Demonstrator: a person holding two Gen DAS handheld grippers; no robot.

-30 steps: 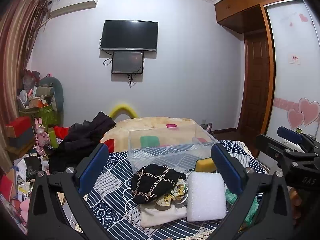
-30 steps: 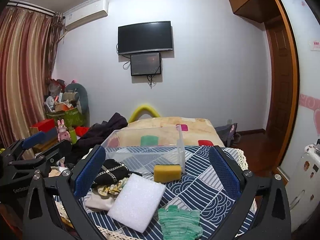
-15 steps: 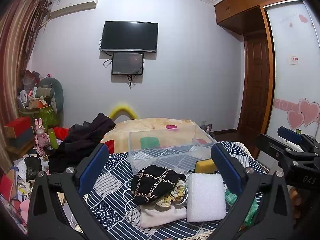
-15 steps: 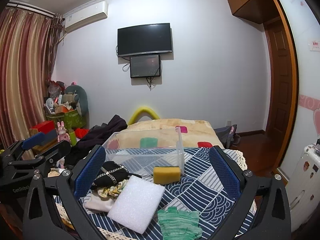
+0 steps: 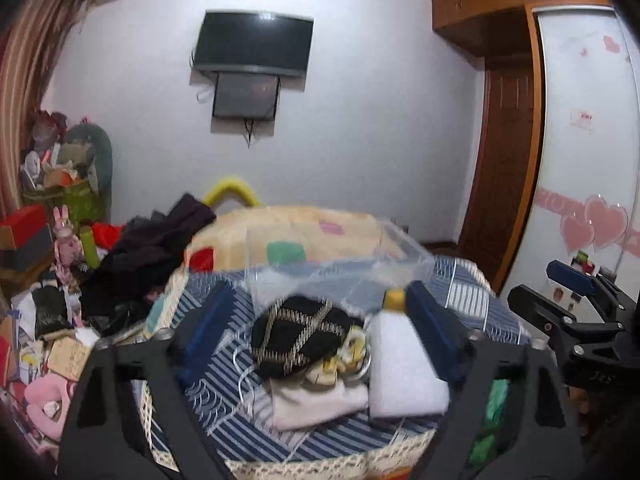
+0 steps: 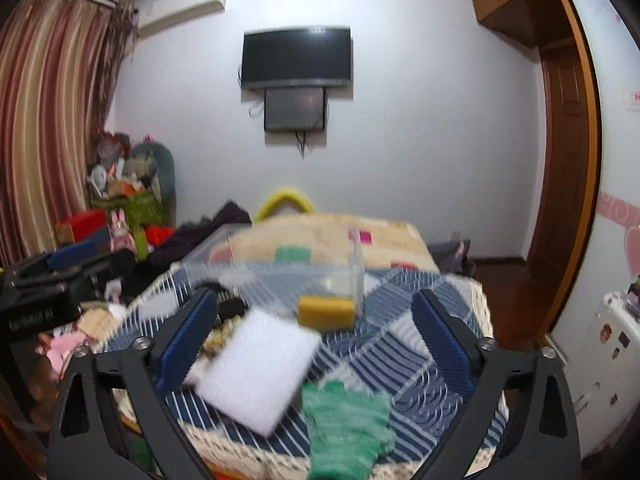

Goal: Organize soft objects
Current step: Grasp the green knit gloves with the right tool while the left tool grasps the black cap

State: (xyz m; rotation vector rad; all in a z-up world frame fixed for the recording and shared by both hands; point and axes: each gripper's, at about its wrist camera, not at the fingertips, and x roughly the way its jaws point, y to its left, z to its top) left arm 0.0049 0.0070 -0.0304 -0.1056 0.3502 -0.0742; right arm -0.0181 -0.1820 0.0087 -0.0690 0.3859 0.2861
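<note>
On a table with a blue patterned cloth (image 5: 224,364) lie a black pouch with a gold chain pattern (image 5: 300,332), a cream cloth (image 5: 316,400) under it, a white foam pad (image 5: 400,372), a yellow sponge (image 6: 326,312) and a green knit glove (image 6: 348,428). A clear plastic box (image 5: 336,272) stands behind them. My left gripper (image 5: 320,336) is open, its fingers on either side of the pouch and the pad, above them. My right gripper (image 6: 314,344) is open and empty above the pad (image 6: 260,368) and glove.
A bed with a cream blanket (image 5: 288,232) and dark clothes (image 5: 160,240) lies behind the table. Toys and boxes (image 5: 48,320) pile up at the left. A wooden door (image 5: 504,168) and a wardrobe stand at the right. The table's lace edge (image 6: 248,452) is near.
Both grippers have moved forward and down toward the table. The soft things now look larger and blurred. Both stay open.
</note>
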